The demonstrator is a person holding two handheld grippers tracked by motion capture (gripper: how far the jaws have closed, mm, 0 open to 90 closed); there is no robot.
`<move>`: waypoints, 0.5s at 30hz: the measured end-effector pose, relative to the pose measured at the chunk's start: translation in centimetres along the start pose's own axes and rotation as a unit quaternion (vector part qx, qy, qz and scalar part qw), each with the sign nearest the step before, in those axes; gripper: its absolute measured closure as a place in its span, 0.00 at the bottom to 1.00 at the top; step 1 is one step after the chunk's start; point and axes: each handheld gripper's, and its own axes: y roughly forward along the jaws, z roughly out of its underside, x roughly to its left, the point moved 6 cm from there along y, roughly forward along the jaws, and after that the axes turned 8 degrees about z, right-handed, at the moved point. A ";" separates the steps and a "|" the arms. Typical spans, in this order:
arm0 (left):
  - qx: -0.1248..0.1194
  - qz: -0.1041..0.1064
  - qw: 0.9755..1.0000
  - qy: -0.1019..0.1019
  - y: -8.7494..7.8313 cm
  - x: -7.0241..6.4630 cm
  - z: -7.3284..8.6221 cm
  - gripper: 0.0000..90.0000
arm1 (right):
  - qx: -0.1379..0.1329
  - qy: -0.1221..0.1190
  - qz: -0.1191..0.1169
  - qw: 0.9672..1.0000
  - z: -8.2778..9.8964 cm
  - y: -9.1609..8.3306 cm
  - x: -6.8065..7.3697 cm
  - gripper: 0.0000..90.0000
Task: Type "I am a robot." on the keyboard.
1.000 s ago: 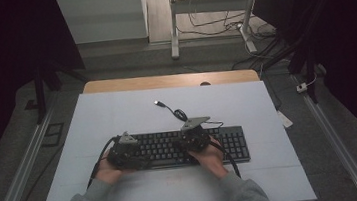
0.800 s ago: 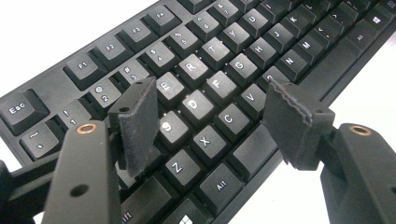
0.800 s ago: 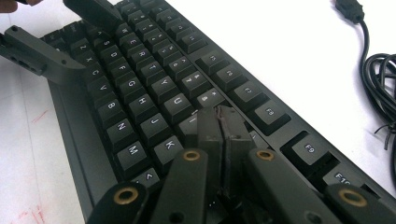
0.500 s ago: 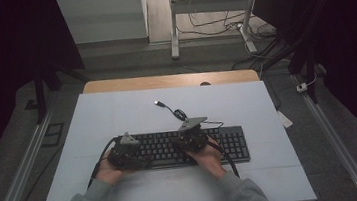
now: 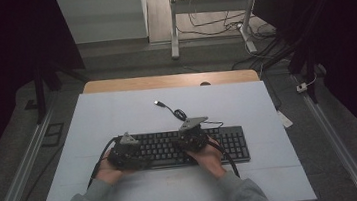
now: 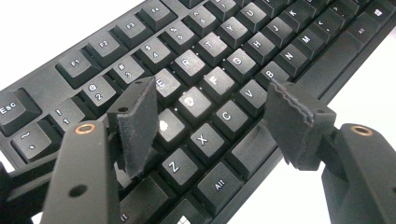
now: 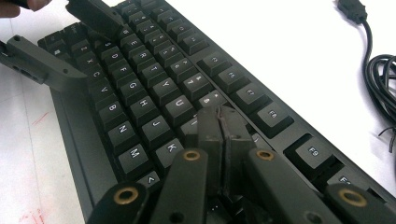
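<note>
A black keyboard (image 5: 171,149) lies across the white table, its cable curling away to a USB plug (image 5: 158,103). My left gripper (image 6: 210,112) hovers just over the keyboard's (image 6: 224,51) left letter keys, jaws spread wide with nothing between the pads (image 6: 135,126). My right gripper (image 7: 219,122) rests its tips on the keyboard (image 7: 140,93) around the I and O keys, jaws pressed together and empty. In the high view the left gripper (image 5: 124,154) sits at the keyboard's left end and the right gripper (image 5: 191,138) near its middle.
The white table mat (image 5: 117,112) stretches behind the keyboard, with the coiled black cable (image 7: 380,84) on it. A wooden edge (image 5: 169,81) borders the far side. Red marks (image 7: 37,119) dot the mat beside the keyboard.
</note>
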 end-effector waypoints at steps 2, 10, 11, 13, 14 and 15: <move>0.000 0.000 1.000 0.000 0.0 0.0 0.0 0.39 | 0.000 0.000 0.000 1.000 0.0 0.0 0.0 0.98; -0.009 -0.004 1.000 -0.003 -0.3 0.0 -0.1 0.39 | 0.004 0.000 0.000 1.000 0.1 0.1 0.1 0.99; -0.011 -0.003 1.000 -0.002 -0.3 0.1 -0.1 0.39 | 0.008 -0.004 0.004 1.000 0.2 0.2 0.1 0.99; -0.014 -0.004 1.000 -0.004 -0.4 0.1 -0.2 0.39 | 0.007 -0.005 0.004 1.000 0.2 0.2 0.1 1.00; -0.015 -0.003 1.000 -0.005 -0.4 0.1 -0.2 0.39 | 0.007 -0.006 0.005 1.000 0.1 0.2 0.2 1.00; -0.016 -0.003 1.000 -0.006 -0.4 0.1 -0.2 0.39 | 0.007 -0.006 0.006 1.000 0.1 0.2 0.2 1.00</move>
